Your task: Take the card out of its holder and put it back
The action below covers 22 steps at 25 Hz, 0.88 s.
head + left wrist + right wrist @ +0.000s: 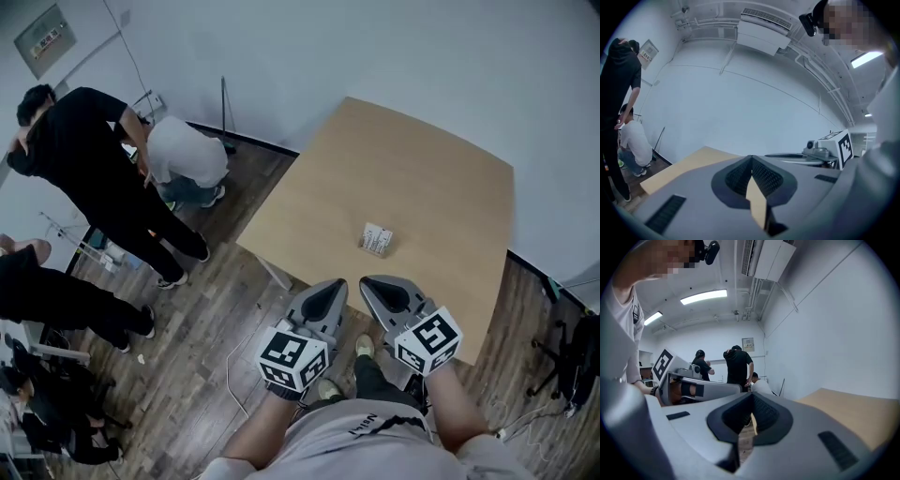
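At the near edge of the surface [422, 159], the left hand-held gripper [332, 285] and the right hand-held gripper [371, 281] hang side by side, close together, with their tips pointing out over the wood. Each has its jaws closed tip to tip with nothing between them. Just beyond the right one, apart from both, the card holder [377, 240] stands on the light wooden surface. The white card [375, 236] seems to sit in it, though it is too small to be sure. Off to the left, on the plank floor [225, 309], a person in black [89, 159] stands beside a crouching person in a white shirt [187, 155].
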Available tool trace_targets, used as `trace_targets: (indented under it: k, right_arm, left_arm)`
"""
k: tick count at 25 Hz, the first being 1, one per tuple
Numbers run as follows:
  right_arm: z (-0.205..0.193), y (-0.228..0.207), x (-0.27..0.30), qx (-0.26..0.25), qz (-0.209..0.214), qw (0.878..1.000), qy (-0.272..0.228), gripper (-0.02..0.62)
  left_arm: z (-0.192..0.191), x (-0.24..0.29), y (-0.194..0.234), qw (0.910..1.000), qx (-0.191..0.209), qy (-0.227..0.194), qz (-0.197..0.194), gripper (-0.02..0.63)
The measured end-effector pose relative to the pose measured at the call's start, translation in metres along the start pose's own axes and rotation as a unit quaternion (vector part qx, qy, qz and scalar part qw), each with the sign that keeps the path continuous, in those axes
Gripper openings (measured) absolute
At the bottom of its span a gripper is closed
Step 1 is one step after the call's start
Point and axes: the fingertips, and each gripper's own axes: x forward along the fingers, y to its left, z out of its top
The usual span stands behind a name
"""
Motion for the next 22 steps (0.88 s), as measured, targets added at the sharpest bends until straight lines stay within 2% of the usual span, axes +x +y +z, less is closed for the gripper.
trace_targets:
  k: [9,22]
  right_arm:
    - [0.016,0.025,0.002,-0.013,0.009,1.000,-0.010,0.014]
    - [0.021,0.054,0.007,-0.035,0.026,0.999,-0.010,0.014]
  left_arm:
    - [0.016,-0.026,0.002,0.9997,0.008,-0.022,0.003,0.012]
    - [0.019,-0.050,0.006,0.9993,0.009,-0.035,0.007,0.012]
